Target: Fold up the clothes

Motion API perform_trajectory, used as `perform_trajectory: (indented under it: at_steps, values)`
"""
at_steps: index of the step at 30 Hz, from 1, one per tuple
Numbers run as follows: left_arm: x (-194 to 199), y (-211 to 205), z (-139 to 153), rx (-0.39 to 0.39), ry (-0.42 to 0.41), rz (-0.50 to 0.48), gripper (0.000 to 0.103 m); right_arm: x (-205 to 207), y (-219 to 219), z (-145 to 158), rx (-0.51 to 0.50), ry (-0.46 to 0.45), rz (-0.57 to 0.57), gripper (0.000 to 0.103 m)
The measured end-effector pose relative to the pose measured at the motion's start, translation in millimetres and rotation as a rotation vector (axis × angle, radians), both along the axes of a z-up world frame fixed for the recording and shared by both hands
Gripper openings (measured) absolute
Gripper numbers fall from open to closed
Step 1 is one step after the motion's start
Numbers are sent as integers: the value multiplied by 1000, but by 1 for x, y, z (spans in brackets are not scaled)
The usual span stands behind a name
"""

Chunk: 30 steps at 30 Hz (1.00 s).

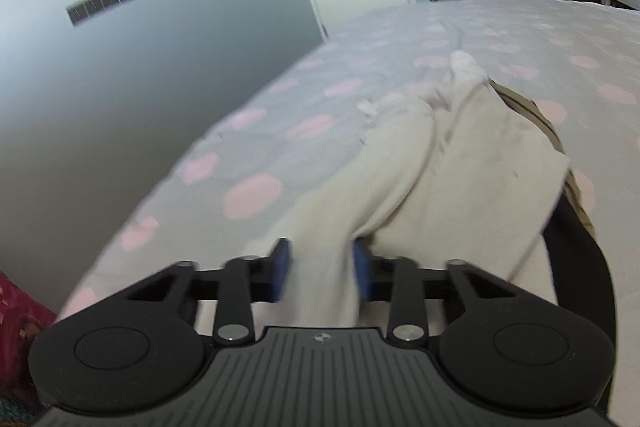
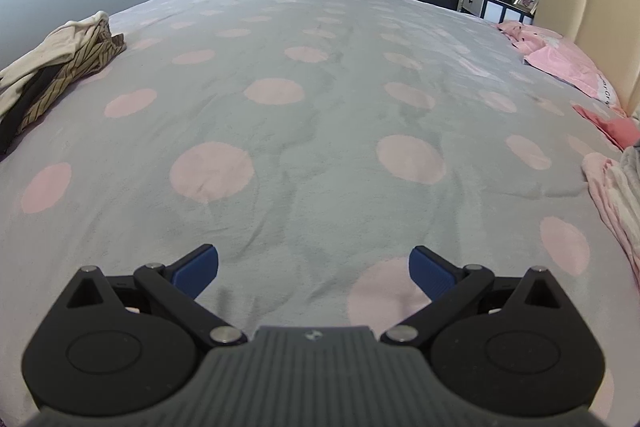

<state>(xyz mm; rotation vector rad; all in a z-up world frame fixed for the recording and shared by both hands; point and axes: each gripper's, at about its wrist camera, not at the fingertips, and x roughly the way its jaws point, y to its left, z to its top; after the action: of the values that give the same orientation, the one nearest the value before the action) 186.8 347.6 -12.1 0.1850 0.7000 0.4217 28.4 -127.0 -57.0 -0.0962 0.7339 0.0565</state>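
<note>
Your left fingers (image 1: 280,267) pinch the cream garment (image 1: 460,155), which trails ahead off the pile (image 2: 60,67); your right gripper (image 2: 314,267) hangs spread and empty over the bedspread (image 2: 320,107). You look to be picking out the piece. Next, carry it between the right fingers and spread it flat.

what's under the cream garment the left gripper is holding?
Under the cream garment, clamped in the left gripper, a brown striped piece and a black one stick out at its right edge. How far they extend, and anything else beneath, is covered.
</note>
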Motion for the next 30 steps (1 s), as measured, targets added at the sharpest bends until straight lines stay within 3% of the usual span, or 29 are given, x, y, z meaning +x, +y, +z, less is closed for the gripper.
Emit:
perform_trajectory:
  at_steps: [2,4,6,8,10,12,13,14,16,20,23,27,30]
  values:
    - [2,2,0,-18,14,-2,18,0,1,-1,1,1,1,102]
    - [4,1,-5,4,41,-8,18,0,1,-1,5,2,-2,102]
    - [5,-2,-8,36,34,0,24,-2,1,0,7,3,-2,102]
    - [8,0,-9,53,39,23,39,-3,0,2,8,1,-3,102]
    - [12,4,-9,52,46,44,46,-4,0,3,11,-4,-4,102]
    - [14,7,-6,28,40,51,39,-6,1,4,10,-11,-1,102]
    - [14,7,-3,12,33,47,20,-7,1,4,9,-15,2,102]
    - [14,4,1,16,27,47,8,-8,1,4,7,-19,3,102]
    - [12,-2,11,27,-14,31,3,-9,1,6,7,-27,2,102]
    - [4,-14,33,49,-99,0,3,-12,-1,10,17,-41,-1,102]
    - [-9,-36,61,55,-178,-92,3,-14,-3,12,19,-51,-1,102]
    - [-33,-81,106,-7,-273,-243,3,-18,-7,18,45,-71,-9,102]
    - [-54,-123,128,-68,-283,-347,3,-23,-9,25,50,-93,-8,102]
